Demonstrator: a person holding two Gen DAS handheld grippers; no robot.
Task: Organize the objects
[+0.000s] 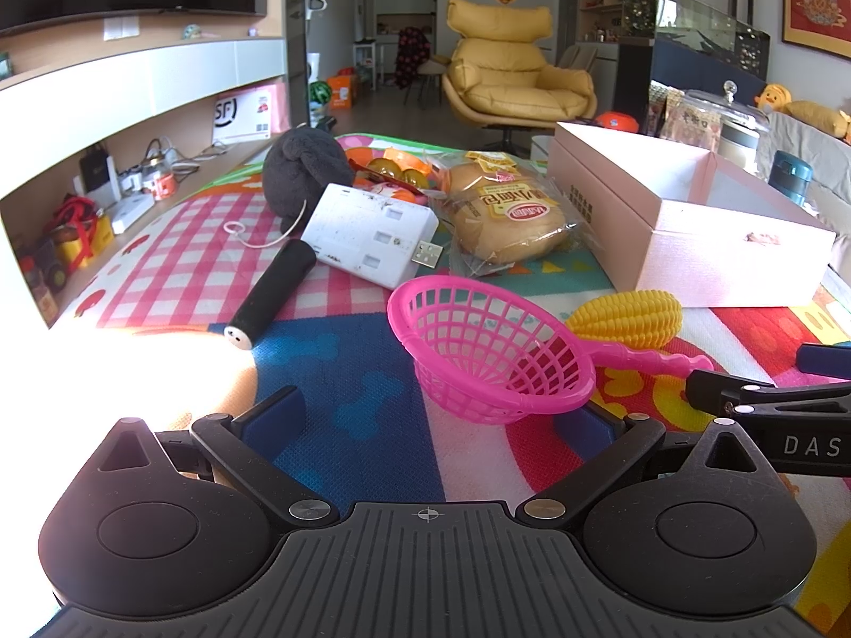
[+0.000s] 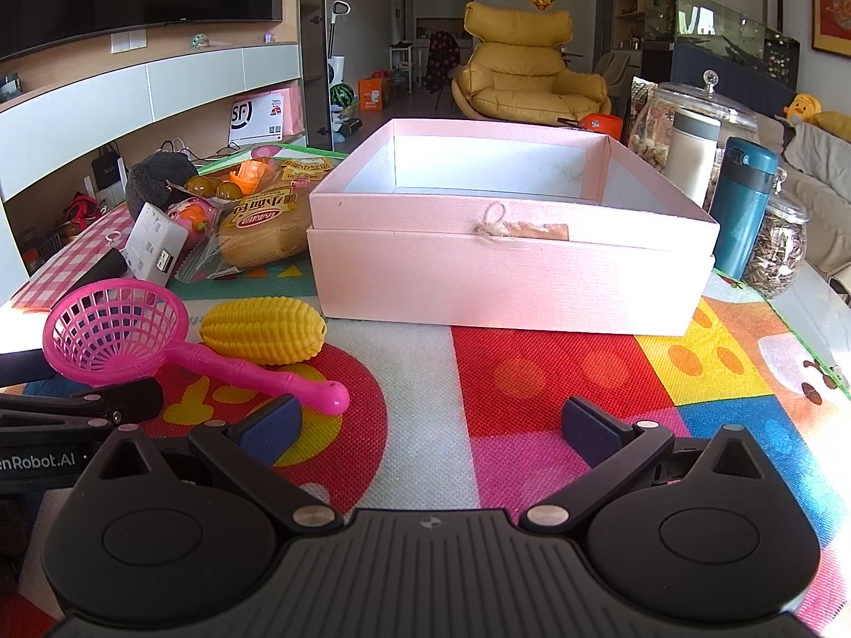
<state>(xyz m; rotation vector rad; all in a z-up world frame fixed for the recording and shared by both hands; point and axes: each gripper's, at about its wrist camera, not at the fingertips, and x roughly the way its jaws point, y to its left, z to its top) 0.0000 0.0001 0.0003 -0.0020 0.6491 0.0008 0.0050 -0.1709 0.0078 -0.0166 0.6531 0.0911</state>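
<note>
Pink card forms the box (image 2: 510, 271), which is taken as the landmark; it is seen open and empty. The strainer (image 2: 117, 329) and corn (image 2: 263, 332) lie to the left of the box on the mat (image 2: 532, 372), the corn near the box's front left corner, the bread (image 2: 260, 228) against its left wall. The left gripper (image 1: 447, 420) is held open, nothing gripped, just short of the strainer. The right gripper (image 2: 431, 425) is likewise open and empty, in front of the box. A slip is judged likely if the strainer's thin mesh rim is pinched: the basket may flex or pivot. The corn, rounded and ridged, may roll when nudged.
</note>
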